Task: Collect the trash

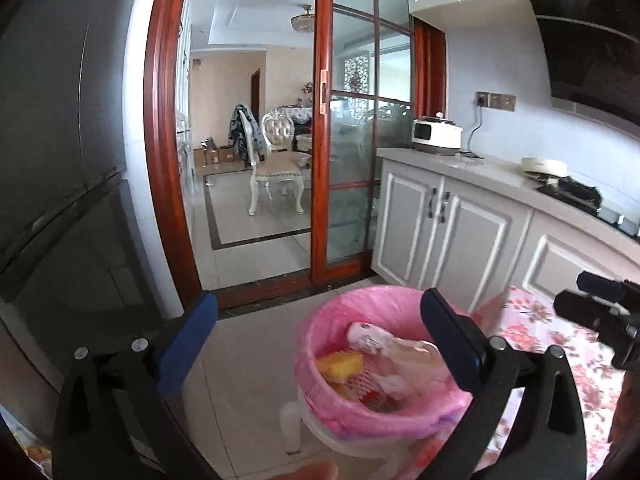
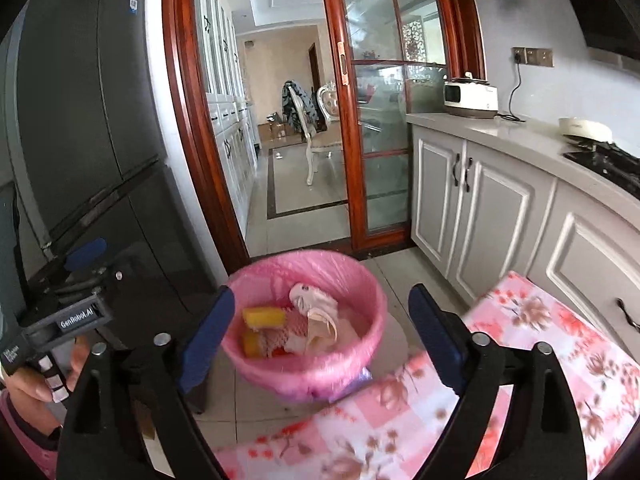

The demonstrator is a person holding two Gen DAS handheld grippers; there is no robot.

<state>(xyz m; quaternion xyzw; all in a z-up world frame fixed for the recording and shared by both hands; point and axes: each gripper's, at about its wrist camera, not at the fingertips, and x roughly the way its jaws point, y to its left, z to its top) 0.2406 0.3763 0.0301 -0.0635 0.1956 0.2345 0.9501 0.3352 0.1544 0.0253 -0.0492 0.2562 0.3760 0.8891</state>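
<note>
left wrist view: the left gripper [image 1: 320, 344] hangs with its blue-padded jaws spread wide and nothing between the pads, above a small bin lined with a pink bag [image 1: 400, 420] that stands on the tiled kitchen floor [image 1: 248, 380], just beside the edge of a table under a pink floral cloth [image 1: 532, 320]. inside the bag lie a yellow sponge [image 1: 340, 363], red-and-white foam netting [image 1: 360, 386] and crumpled white wrappers [image 1: 372, 338]. the tip of the right gripper [image 1: 596, 304] shows at the right edge over the cloth. right wrist view: the right gripper [image 2: 322, 332] is likewise released, jaws wide and empty, its right finger over the floral cloth's [image 2: 520, 320] near edge, its left finger over the floor. the pink-lined bin [image 2: 304, 364] sits between the two fingers in the picture, farther off, touching the cloth's left edge, with the sponge [image 2: 262, 317], netting [image 2: 296, 330] and wrappers [image 2: 316, 300] in it. at left a hand [image 2: 40, 376] grips the handle of the left gripper [image 2: 86, 256] before a dark refrigerator [image 2: 80, 120].
</note>
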